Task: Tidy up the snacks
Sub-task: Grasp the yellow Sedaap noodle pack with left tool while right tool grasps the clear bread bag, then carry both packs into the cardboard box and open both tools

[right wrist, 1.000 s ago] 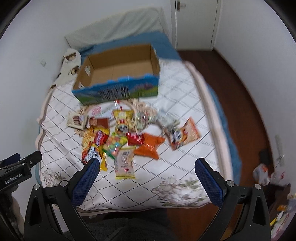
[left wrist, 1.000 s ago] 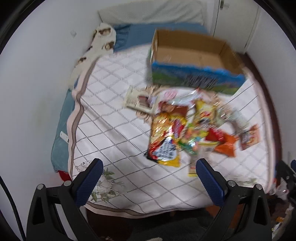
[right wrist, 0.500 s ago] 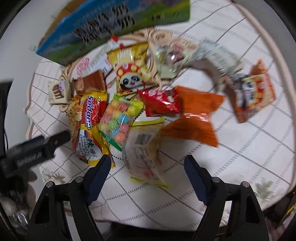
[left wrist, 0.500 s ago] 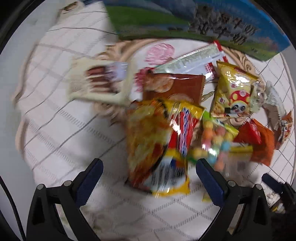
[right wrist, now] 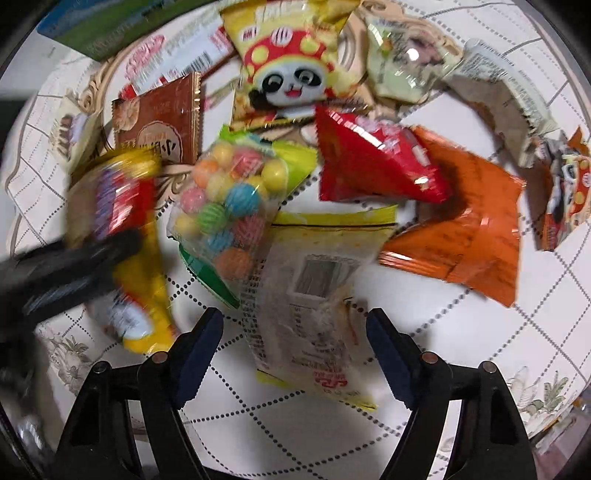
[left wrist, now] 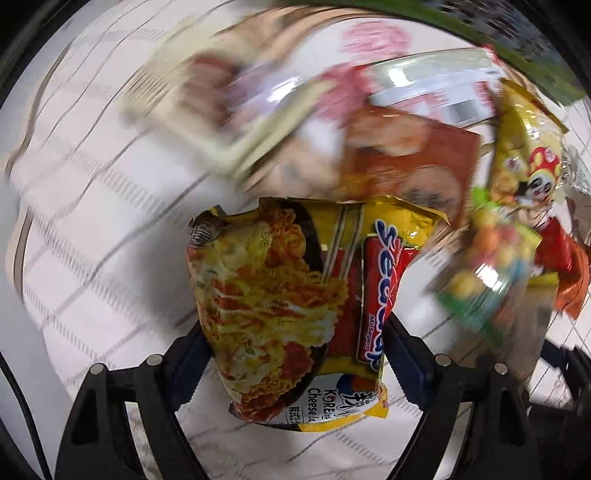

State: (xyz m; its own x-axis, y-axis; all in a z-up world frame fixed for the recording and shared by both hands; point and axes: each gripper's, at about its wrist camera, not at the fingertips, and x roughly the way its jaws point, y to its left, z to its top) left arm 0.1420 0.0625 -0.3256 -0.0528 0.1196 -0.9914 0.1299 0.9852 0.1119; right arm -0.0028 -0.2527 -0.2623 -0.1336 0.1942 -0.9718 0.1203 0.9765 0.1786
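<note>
A pile of snack packets lies on a white quilted bed cover. My left gripper is shut on a yellow instant noodle packet, whose lower half sits between the blue pads. It shows blurred in the right wrist view, with the left gripper on it. My right gripper is open around the lower end of a pale yellow clear packet; the pads stand apart from its sides. Beside it lie a candy-ball bag, a red packet and an orange packet.
A panda snack bag, a brown packet and several clear packets lie further back. The blue-green cardboard box edge is at the far left top. The bed cover edge with a floral print is near.
Both grippers dropped from high above the bed down to the pile. The left one closed on the noodle packet; the right one narrowed around the pale yellow packet.
</note>
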